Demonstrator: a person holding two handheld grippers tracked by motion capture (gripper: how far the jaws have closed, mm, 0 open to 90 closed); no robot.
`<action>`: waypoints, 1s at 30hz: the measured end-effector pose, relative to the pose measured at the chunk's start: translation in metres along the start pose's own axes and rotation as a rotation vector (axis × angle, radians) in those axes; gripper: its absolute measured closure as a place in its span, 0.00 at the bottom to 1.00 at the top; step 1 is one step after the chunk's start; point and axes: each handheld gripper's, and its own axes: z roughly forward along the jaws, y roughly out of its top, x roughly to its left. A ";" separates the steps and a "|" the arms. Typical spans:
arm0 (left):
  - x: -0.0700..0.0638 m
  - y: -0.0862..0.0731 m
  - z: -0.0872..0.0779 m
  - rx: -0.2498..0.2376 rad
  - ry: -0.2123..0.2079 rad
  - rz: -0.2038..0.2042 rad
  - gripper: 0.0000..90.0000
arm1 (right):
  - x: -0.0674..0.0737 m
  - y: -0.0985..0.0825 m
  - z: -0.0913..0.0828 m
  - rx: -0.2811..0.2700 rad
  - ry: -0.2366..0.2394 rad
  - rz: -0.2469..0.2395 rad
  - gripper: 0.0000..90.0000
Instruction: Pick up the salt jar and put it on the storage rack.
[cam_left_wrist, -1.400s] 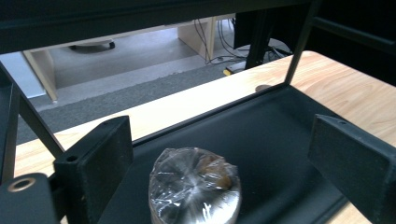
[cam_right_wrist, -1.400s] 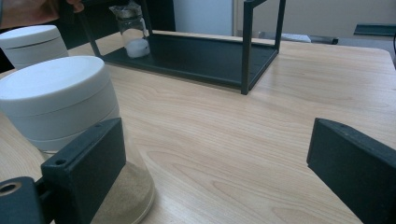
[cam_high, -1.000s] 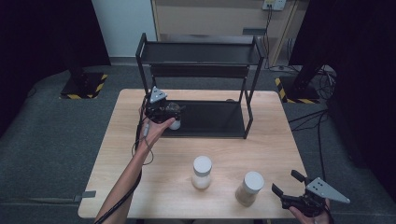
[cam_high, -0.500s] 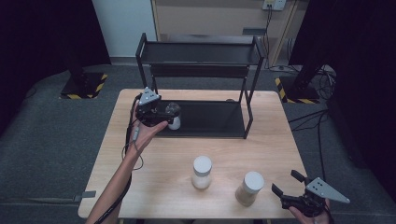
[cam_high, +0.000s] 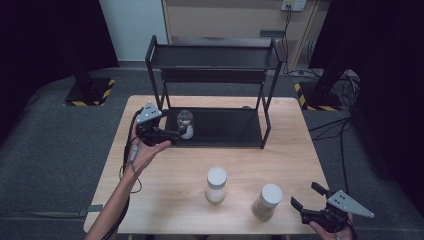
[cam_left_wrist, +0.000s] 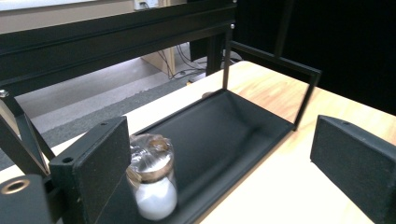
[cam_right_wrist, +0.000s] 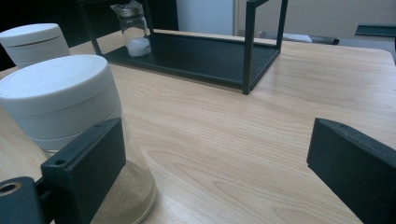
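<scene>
From the high view, the left hand-held gripper (cam_high: 176, 134) sits at the left end of the black two-tier rack (cam_high: 215, 75), its jaws apart and pointing at a small clear jar (cam_high: 185, 123) with white powder in its bottom, which stands upright on the rack's lower tray near the left end. The jar is beside the jaw tips — whether it touches one cannot be told from here. Nearer the person, two white-lidded jars stand well apart from the rack on the wooden surface (cam_high: 290, 150): one with pale contents (cam_high: 216, 184) and one with sandy contents (cam_high: 267, 201). The right hand-held gripper (cam_high: 305, 197) rests at the bottom right corner of the surface, just beside the sandy jar, jaws apart. In the left gripper view, the clear jar (cam_left_wrist: 150, 182) stands upright in the tray right against the inner face of the view's left jaw, while the other jaw is far off at the right edge — nothing is clamped. In the right gripper view, the jaws again stand wide apart; the sandy jar (cam_right_wrist: 65, 121) rises just behind the view's left jaw, the second white-lidded jar (cam_right_wrist: 32, 42) behind it, and the clear jar (cam_right_wrist: 133, 30) shows far off in the rack's tray (cam_right_wrist: 196, 51).
</scene>
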 end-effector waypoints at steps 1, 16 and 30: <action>-0.001 -0.001 -0.003 -0.002 -0.007 0.003 0.04 | 0.000 0.000 0.000 0.000 0.000 0.000 0.05; -0.009 -0.029 -0.042 -0.005 -0.072 0.013 0.03 | 0.000 0.000 0.000 0.002 -0.003 0.000 0.05; -0.021 -0.070 -0.065 -0.044 -0.085 -0.047 0.03 | 0.001 0.000 0.001 0.004 -0.010 -0.007 0.05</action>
